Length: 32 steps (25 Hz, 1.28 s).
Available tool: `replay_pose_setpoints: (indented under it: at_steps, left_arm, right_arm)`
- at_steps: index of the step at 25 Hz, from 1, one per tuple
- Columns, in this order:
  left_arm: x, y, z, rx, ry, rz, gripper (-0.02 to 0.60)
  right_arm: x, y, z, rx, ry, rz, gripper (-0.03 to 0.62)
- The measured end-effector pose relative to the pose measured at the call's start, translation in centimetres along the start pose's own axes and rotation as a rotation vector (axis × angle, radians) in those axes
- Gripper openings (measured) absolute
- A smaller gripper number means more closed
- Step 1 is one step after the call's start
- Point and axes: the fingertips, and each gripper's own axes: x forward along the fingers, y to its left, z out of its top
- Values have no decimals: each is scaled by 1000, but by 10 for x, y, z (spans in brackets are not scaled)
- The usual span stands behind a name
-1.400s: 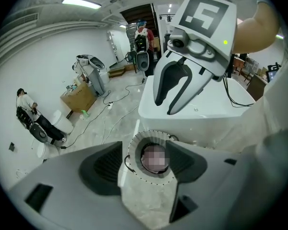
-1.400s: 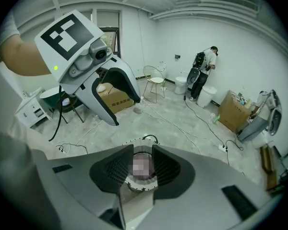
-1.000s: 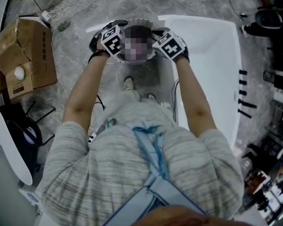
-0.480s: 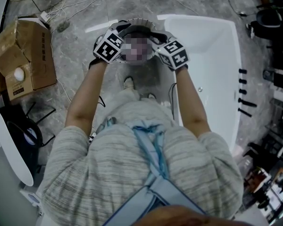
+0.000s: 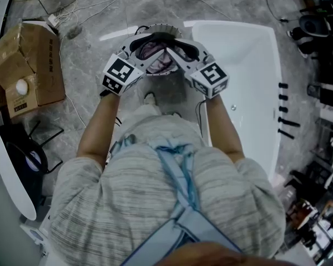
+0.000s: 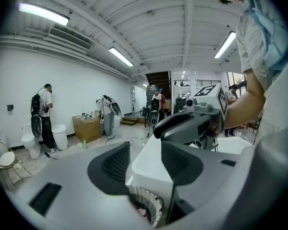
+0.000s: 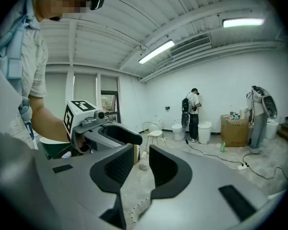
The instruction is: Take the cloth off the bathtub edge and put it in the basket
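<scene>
cloth: soft pinkish cloth (image 5: 153,51) seems bunched inside the round white pleated basket (image 5: 167,25), beside the white bathtub (image 5: 250,65) | handling: light, limp, pinch a raised fold | left gripper (image 6: 145,150): spread, jaws just closing, nothing between | right gripper (image 7: 141,152): narrowly parted, empty

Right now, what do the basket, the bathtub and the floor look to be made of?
Basket: likely white plastic, matte, with a slotted rim.
Bathtub: glossy white and smooth, probably acrylic or enamel; cannot tell which.
Floor: grey and veined, polished stone or marble-look tile, with a reflected light streak.
</scene>
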Motion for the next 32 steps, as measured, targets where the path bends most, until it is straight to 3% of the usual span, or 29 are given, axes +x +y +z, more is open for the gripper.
replay_pose_setpoints:
  at_steps: [5, 7, 10, 12, 32]
  left_arm:
    - [-29, -3, 15, -27, -92, 32, 43]
    - [-38, -6, 17, -12, -102, 44, 3]
    - [-45, -11, 22, -8, -120, 49, 3]
    - [-48, -15, 25, -9, -137, 50, 3]
    - [-58, -31, 37, -13, -205, 14, 3]
  right_arm:
    - [-7, 29, 12, 7, -63, 69, 97]
    - [-10, 39, 16, 8, -78, 96, 97]
    - [-15, 51, 26, -12, -102, 121, 95]
    - [-18, 55, 32, -30, -118, 114, 3]
    - [-22, 71, 43, -75, -114, 86, 3]
